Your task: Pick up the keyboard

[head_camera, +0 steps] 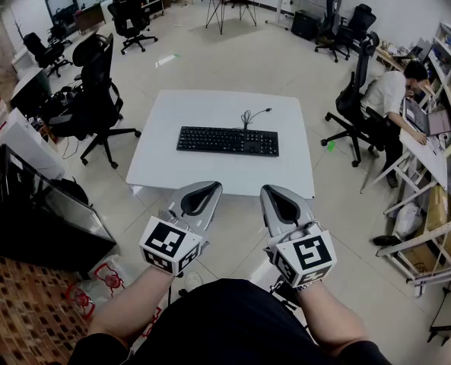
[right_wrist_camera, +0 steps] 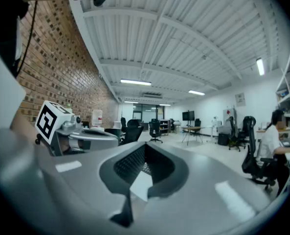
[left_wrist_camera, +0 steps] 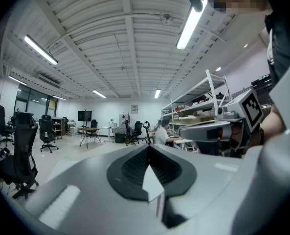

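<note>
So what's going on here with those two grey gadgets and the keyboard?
A person stands at a white table with a two-jaw gripper in each hand. The left gripper and the right gripper are held side by side at the table's near side. Both point level, with jaws shut and nothing between them. The black keyboard lies flat in the middle of the table, untouched, with its cable curled behind it. The pick-up hasn't begun yet.

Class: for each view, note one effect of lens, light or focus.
Head view: fisheye bows the room's edges; the keyboard is sharp. Left gripper view: dark corners, a mosaic patch top right, bright ceiling lamp. Right gripper view: ceiling beams curve.
</note>
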Motion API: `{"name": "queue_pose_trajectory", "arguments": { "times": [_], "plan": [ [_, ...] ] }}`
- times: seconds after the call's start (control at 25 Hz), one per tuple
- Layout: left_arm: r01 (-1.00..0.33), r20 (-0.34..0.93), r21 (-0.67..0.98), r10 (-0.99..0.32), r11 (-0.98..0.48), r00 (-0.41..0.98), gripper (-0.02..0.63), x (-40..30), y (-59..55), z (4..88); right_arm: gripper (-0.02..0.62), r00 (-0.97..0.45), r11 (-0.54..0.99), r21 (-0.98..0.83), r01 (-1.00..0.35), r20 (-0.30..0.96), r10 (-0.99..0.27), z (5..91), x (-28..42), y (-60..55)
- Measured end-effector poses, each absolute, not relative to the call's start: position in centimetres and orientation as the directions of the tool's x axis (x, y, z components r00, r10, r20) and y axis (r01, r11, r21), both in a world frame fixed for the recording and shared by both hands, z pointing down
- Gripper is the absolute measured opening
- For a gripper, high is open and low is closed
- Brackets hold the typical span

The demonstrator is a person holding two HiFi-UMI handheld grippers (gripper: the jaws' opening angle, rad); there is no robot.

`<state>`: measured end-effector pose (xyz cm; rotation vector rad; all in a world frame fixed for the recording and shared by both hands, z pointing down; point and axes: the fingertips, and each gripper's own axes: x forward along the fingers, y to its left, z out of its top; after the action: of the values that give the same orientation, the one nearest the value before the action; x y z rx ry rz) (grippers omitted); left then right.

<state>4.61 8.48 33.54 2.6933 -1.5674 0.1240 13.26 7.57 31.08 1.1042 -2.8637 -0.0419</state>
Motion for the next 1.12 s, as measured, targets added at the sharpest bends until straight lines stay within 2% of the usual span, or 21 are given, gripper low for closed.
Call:
{"name": "queue_pose_trajectory", "arguments": {
  "times": [0.4,0.56,0.84,1.12],
  "plan": [
    [-0.885,0.132,0.087,-0.875,-0.457,0.465,0.006,5.5,7.8,35.4,0.003,-0.764,0.769,0.035,-0.638,0.101,-0.638,32.1,14.7,7.4],
    [-0.89,0.154,0.157,-0.879,-0.428,0.45,0.026,4.5,6.8,36.3,0.003,-0.768,0.774,0.021,-0.633,0.106,-0.631,32.3,14.8,6.7],
    [-0.907,0.213,0.282,-0.902,-0.313,0.377,0.08,-1.3,2.5,38.9,0.003,-0.761,0.767,0.007,-0.641,0.121,-0.637,33.0,14.5,4.2],
    [-0.908,0.325,0.378,-0.892,-0.183,0.315,0.12,-9.3,-5.0,44.3,0.003,-0.728,0.734,-0.036,-0.679,0.164,-0.666,34.5,13.3,-1.3]
  ]
}}
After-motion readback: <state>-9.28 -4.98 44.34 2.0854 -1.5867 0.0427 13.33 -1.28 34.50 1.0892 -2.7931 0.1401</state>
